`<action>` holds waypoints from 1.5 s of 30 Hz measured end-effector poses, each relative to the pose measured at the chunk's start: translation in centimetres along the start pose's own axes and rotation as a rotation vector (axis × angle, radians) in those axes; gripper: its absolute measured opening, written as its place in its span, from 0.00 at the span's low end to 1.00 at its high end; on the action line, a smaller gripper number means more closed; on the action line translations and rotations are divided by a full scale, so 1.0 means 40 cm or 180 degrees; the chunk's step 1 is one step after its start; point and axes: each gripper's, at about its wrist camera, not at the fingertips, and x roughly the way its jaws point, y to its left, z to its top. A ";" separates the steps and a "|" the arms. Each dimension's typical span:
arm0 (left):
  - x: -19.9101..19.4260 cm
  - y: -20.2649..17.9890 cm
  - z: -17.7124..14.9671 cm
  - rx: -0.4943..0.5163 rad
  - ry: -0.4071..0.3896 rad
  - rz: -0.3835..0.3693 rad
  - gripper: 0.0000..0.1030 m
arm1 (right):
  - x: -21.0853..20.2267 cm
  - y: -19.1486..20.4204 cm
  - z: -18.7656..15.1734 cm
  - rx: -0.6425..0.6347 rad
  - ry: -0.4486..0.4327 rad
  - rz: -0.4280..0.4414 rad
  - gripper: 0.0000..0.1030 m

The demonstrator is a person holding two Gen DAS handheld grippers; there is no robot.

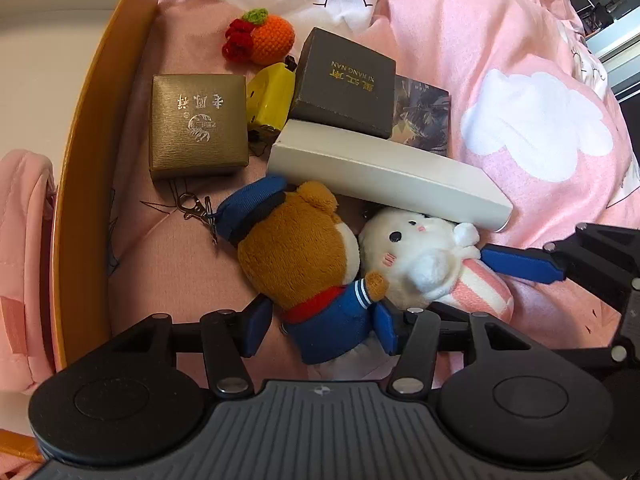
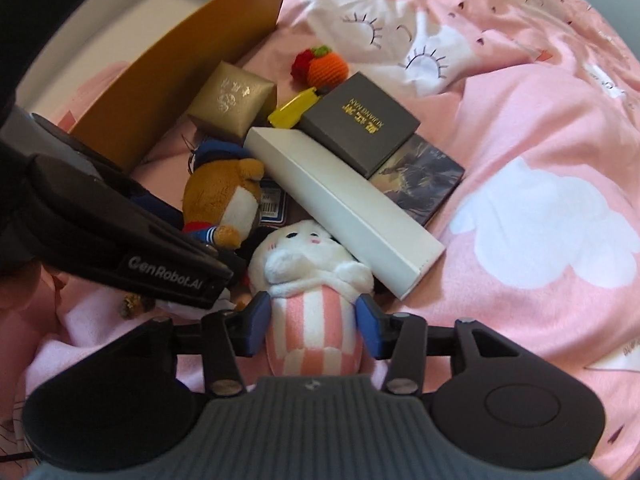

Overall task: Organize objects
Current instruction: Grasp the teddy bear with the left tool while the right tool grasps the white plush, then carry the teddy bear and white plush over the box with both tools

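Each claw straddles a plush on the pink quilt (image 2: 540, 128). The left gripper (image 1: 320, 326) has its pads on either side of the bear's (image 1: 304, 248) blue body; the right gripper (image 2: 314, 326) brackets the bunny's (image 2: 312, 280) striped base. Whether either is clamped or only closing I cannot tell. Both toys lie long axis straight ahead, heads away, bunny just right of the bear. Beyond: one white box (image 2: 344, 204), one gold box (image 1: 198, 126), one grey box (image 1: 346, 82), one yellow toy (image 1: 270, 98), one picture card (image 2: 420, 176), one crochet fruit (image 1: 260, 36)
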 end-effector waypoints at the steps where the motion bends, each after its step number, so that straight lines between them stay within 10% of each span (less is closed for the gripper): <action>1: 0.002 0.002 0.001 -0.0001 0.0009 -0.0004 0.61 | 0.008 -0.001 0.005 -0.0011 0.0032 0.0019 0.53; 25: -0.192 0.054 -0.105 0.0436 -0.0435 -0.0496 0.42 | -0.131 0.050 -0.023 0.0452 -0.0178 -0.0310 0.53; 45: -0.485 0.221 -0.156 0.0371 -0.1268 -0.0773 0.42 | -0.339 0.170 0.062 0.1665 -0.1631 0.0602 0.53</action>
